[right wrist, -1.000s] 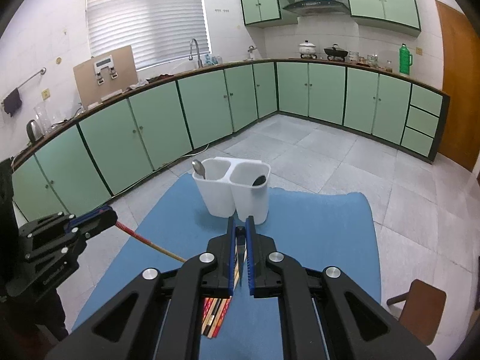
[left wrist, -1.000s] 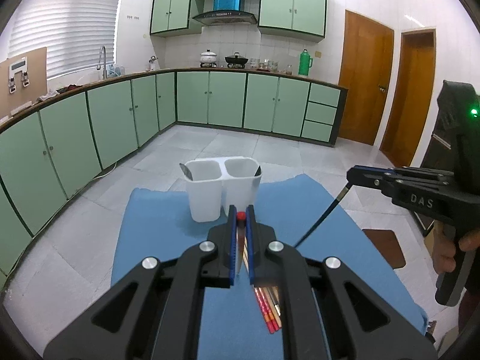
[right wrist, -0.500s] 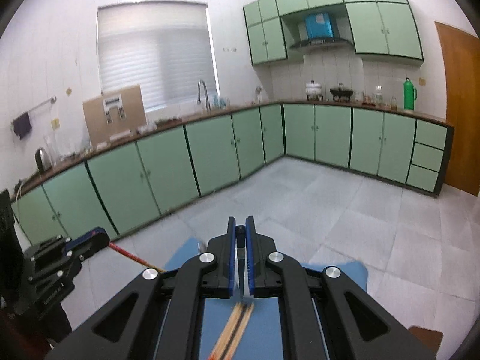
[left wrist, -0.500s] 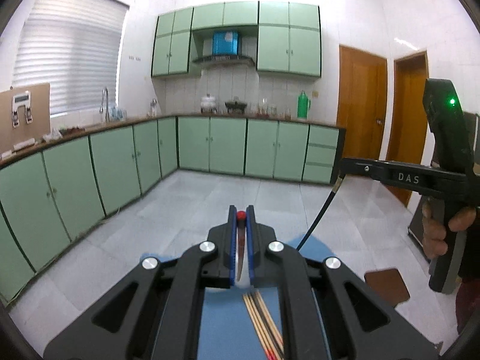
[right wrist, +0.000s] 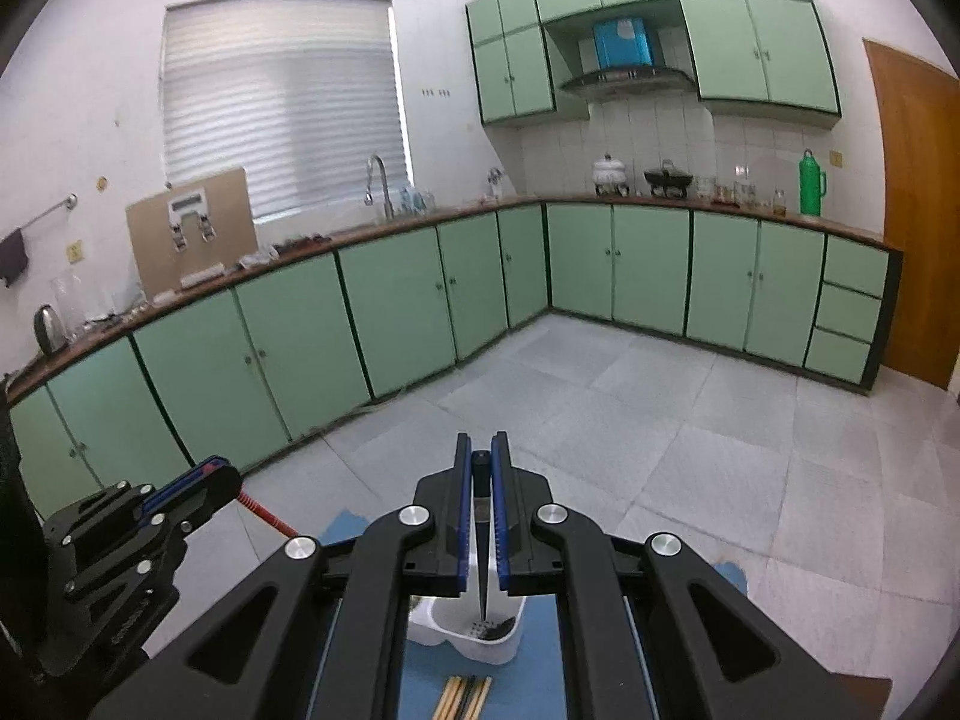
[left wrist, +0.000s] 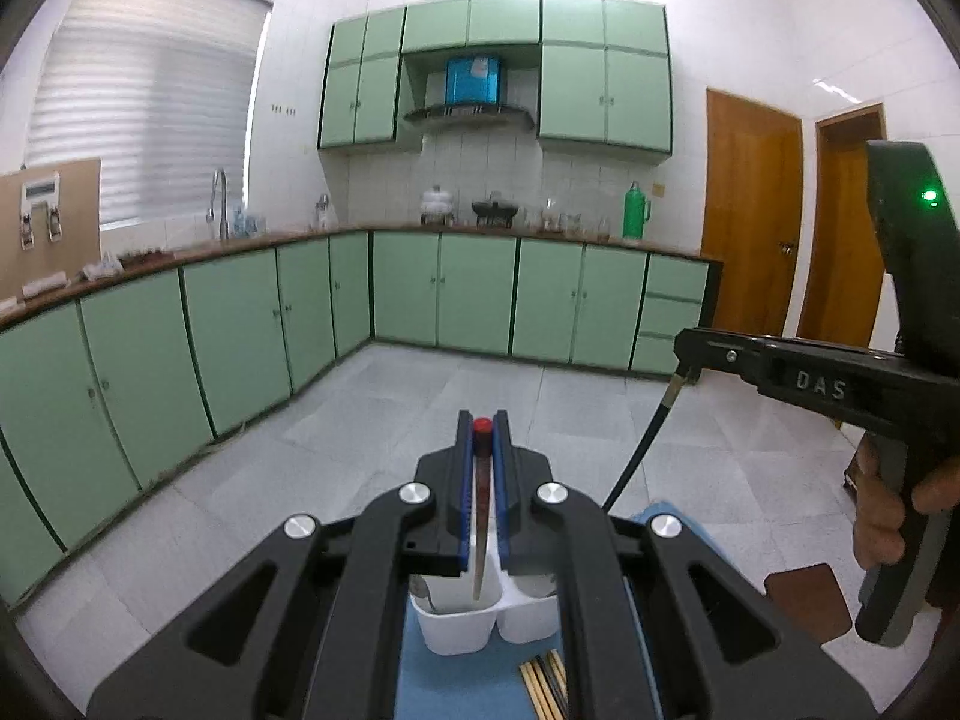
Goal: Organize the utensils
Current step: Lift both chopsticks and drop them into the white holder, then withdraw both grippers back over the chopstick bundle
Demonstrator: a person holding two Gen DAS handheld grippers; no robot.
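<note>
My left gripper (left wrist: 482, 429) is shut on a red-topped chopstick (left wrist: 480, 516) that hangs upright, tip down over the left cup of the white two-cup holder (left wrist: 456, 630). My right gripper (right wrist: 481, 459) is shut on a black chopstick (right wrist: 482, 546), its tip over a cup of the holder (right wrist: 480, 642). The right gripper (left wrist: 684, 354) also shows in the left wrist view, and the left gripper (right wrist: 225, 471) in the right wrist view. Loose chopsticks (left wrist: 543, 687) lie on the blue mat (left wrist: 462, 684) in front of the holder.
A spoon (left wrist: 423, 591) stands in the holder's left cup. A brown stool (left wrist: 807, 600) stands to the right of the table. Green kitchen cabinets (left wrist: 240, 336) and grey tiled floor (left wrist: 420, 408) lie beyond.
Both grippers have lifted and tilted, so each chopstick now hangs upright over the holder. The holder has come back into view below the fingers.
</note>
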